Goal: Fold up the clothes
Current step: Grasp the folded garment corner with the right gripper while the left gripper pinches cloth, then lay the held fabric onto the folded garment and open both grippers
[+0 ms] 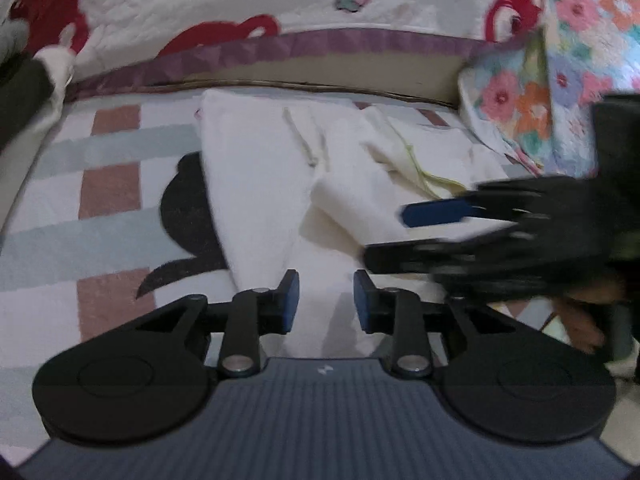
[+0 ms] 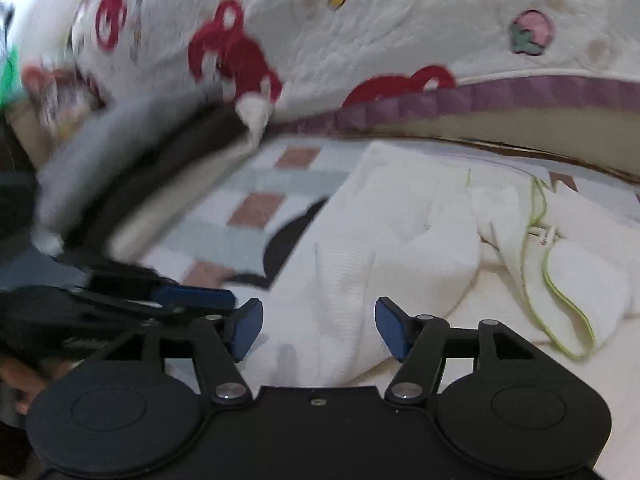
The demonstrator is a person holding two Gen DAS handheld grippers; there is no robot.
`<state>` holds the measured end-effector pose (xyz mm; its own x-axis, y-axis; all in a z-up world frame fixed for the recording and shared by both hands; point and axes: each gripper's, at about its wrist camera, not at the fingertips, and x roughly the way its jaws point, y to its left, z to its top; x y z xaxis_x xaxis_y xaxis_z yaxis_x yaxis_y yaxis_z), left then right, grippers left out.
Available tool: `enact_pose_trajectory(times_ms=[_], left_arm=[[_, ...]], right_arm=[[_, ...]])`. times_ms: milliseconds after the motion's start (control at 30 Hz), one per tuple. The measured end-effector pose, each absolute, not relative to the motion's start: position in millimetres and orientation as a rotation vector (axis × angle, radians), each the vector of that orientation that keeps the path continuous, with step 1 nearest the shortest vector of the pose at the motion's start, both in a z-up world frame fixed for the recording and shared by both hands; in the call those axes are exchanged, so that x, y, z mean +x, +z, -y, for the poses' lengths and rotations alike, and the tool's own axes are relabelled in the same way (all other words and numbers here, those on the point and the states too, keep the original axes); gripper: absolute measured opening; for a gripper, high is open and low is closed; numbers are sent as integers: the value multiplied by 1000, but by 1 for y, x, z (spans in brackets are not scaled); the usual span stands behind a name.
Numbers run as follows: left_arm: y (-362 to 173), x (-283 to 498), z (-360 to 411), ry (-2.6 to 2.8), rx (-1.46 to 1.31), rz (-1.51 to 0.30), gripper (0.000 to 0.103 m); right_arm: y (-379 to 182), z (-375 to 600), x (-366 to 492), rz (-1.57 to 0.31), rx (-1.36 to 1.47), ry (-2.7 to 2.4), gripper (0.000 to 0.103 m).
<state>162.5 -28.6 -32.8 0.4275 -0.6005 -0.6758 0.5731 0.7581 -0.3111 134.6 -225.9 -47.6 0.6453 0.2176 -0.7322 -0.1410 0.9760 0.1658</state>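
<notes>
garment (image 2: pixel 400 248): white, soft, limp, likely light | grip: near hem edge, probably | left gripper (image 1: pixel 326 300): spread, empty | right gripper (image 2: pixel 319 328): spread, empty

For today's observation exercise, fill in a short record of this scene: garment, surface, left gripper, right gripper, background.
garment: white garment with green-edged trim, lying rumpled, partly folded
surface: checked mat with a black figure
left gripper: open, above the garment's near edge, holding nothing
right gripper: open, over the garment, holding nothing
background: quilt with red shapes; floral cloth
</notes>
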Motion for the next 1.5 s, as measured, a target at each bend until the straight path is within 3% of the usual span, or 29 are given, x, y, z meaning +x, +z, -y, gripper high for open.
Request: enact_pose_trajectory(times_ms=[33,67,100,267,367,467,633,767,800,833,867,900,967,1067,1133,1333,1500], left_arm=[[-32,159,29,-753,-36,-834,46],[-33,159,29,-771,-44,-820,49],[-35,160,29,-777,-53,-812,49],[-36,172,17,-767,-205,-799,54],[-41,180,11,-749,-285,-787,55],[-52,188,11,-731,-335,-783,64],[-77,195,18,-613,-203,-854,66],[-71,195,8,-659,-334,-791,69],[-74,196,7,-690,-354,-817,59],[-77,197,7,-721,-373,-846,28],[-79,198,9,-686,-333,-870,14],[-82,198,10,-646,-289,-893,8],[-87,202,6,-567,-267,-926,8],[-91,207,-4,-461,-275,-974,12],[-88,203,1,-367,-140,-988,46],[-68,193,-5,-377,-160,-956,45],[-56,174,-3,-427,-212,-915,49]], right_arm=[[-54,224,142,-871,62,174,66],[-58,228,151,-888,79,155,49],[-62,235,160,-900,116,139,4],[-31,272,196,-782,529,243,6],[-8,270,209,-726,549,277,6],[2,261,218,-714,528,281,6],[-17,254,231,-751,594,257,6],[-31,243,239,-767,597,264,10],[-34,241,241,-771,597,272,12],[-35,241,240,-777,623,282,13],[-35,245,234,-768,651,291,21],[-34,249,227,-753,675,298,35],[-30,260,208,-731,681,286,47],[-21,286,166,-734,577,187,47],[-16,310,134,-775,518,105,47],[-2,381,36,-888,336,-143,48],[11,452,-32,-817,524,-274,51]])
